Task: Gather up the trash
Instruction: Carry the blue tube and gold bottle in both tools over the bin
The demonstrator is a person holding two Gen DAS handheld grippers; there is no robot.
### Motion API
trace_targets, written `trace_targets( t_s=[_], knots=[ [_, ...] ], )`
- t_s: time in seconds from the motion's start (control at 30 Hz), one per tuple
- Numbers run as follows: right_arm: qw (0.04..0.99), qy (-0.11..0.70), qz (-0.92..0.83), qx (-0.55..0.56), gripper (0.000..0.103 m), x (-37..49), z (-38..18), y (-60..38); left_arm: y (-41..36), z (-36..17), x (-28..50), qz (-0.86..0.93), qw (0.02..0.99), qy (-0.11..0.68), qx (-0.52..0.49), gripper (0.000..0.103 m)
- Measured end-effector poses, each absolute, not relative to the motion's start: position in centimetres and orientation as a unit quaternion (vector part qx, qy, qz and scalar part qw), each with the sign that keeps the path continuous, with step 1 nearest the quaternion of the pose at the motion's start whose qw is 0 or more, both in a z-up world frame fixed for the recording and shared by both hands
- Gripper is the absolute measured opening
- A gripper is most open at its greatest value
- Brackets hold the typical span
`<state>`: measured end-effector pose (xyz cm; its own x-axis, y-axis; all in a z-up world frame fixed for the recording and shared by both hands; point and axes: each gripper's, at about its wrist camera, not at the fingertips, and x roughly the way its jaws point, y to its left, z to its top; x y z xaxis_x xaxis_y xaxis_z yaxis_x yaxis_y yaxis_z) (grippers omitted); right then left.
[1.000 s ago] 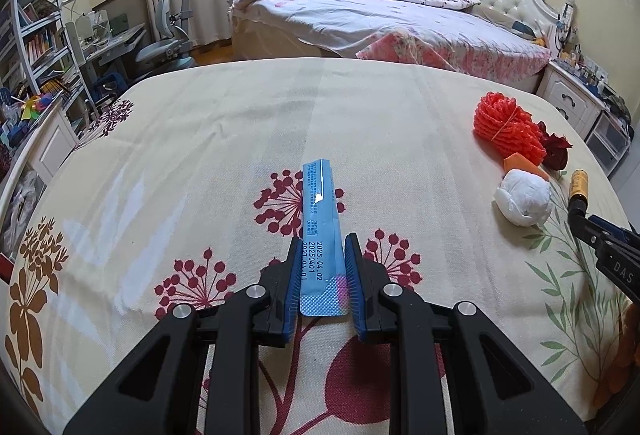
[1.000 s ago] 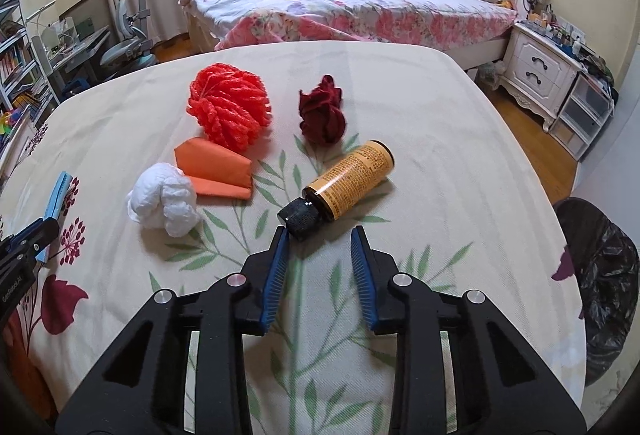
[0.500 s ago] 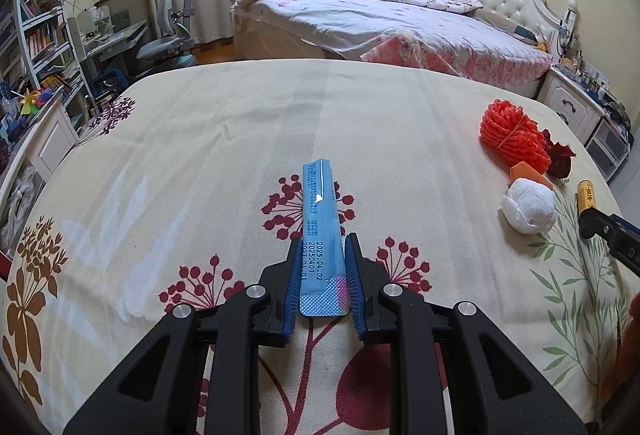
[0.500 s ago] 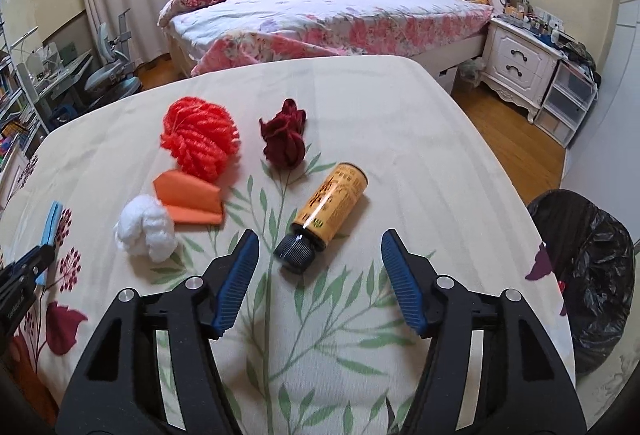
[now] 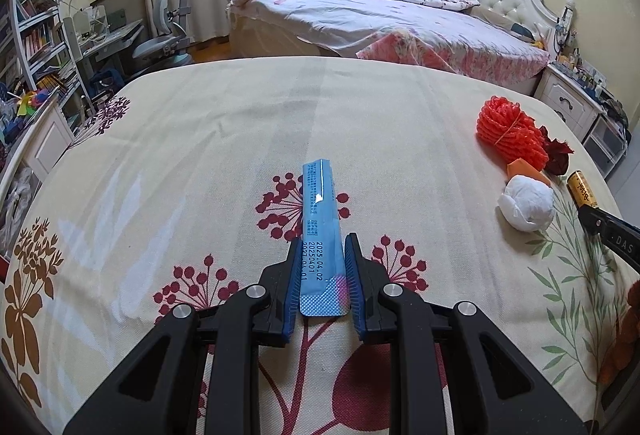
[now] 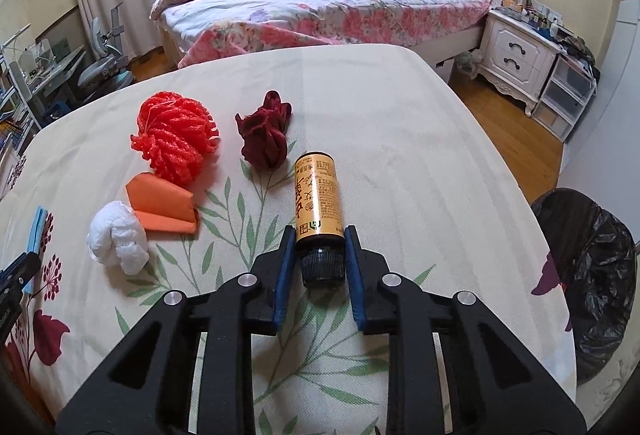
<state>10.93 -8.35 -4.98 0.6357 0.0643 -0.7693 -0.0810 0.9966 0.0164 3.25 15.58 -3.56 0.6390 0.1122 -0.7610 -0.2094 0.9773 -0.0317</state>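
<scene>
Left wrist view. The left gripper [image 5: 322,259], bottom centre of the frame, is clamped narrow on a long blue sachet [image 5: 321,235]; both blue pads press its sides, and its free end points up the frame toward centre. A printed date runs along the sachet's lower part. Below it lies a cream floral tablecloth [image 5: 200,155]. At right edge, top to bottom: orange-red mesh bundle [image 5: 510,133], dark red crumpled wad [image 5: 558,155], a sliver of orange folded paper [image 5: 524,169], white crumpled ball [image 5: 526,203]. Beside the ball, the base of the gold bottle [image 5: 582,191] shows, with the right gripper's black finger tip meeting it from lower right. Bed [image 5: 380,23] across upper frame.

Right wrist view. The right gripper [image 6: 319,249], bottom centre, is closed on the gold bottle [image 6: 318,201]; pads grip at the shoulder, either side of the black cap [image 6: 322,267], base pointing up the frame. Mesh bundle [image 6: 174,133] and dark red wad [image 6: 266,137] sit upper left of the bottle; orange paper [image 6: 162,205] and white ball [image 6: 118,239] at left, touching. Blue sachet [image 6: 38,227] at far left edge. Black bag-lined bin [image 6: 592,259] at right edge, beyond the table.
</scene>
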Motion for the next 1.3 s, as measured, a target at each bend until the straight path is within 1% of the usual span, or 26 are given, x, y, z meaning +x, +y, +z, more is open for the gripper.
trace_targets(
  t_s=[0.4, 0.7, 0.93, 1.3],
  knots=[
    [0.903, 0.424, 0.058, -0.022, 0.023, 8.0, -5.0, -8.6, 14.8, -3.3, 2.5, 0.082, 0.906, 0.411, -0.061, 0.022],
    [0.905, 0.42, 0.064, -0.009, 0.023, 6.2, -4.9, -10.2, 12.4, -2.6, 1.4, 0.066, 0.913, 0.4, -0.05, 0.022],
    [0.91, 0.41, 0.052, 0.008, 0.023, 5.1, -4.4, -12.6, 8.5, -1.7, 1.0, 0.036, 0.919, 0.393, -0.028, 0.022],
    [0.922, 0.385, -0.01, 0.038, 0.023, 3.5, -3.1, -19.3, -0.5, -0.7, 1.6, -0.047, 0.925, 0.378, 0.014, 0.022]
  ],
)
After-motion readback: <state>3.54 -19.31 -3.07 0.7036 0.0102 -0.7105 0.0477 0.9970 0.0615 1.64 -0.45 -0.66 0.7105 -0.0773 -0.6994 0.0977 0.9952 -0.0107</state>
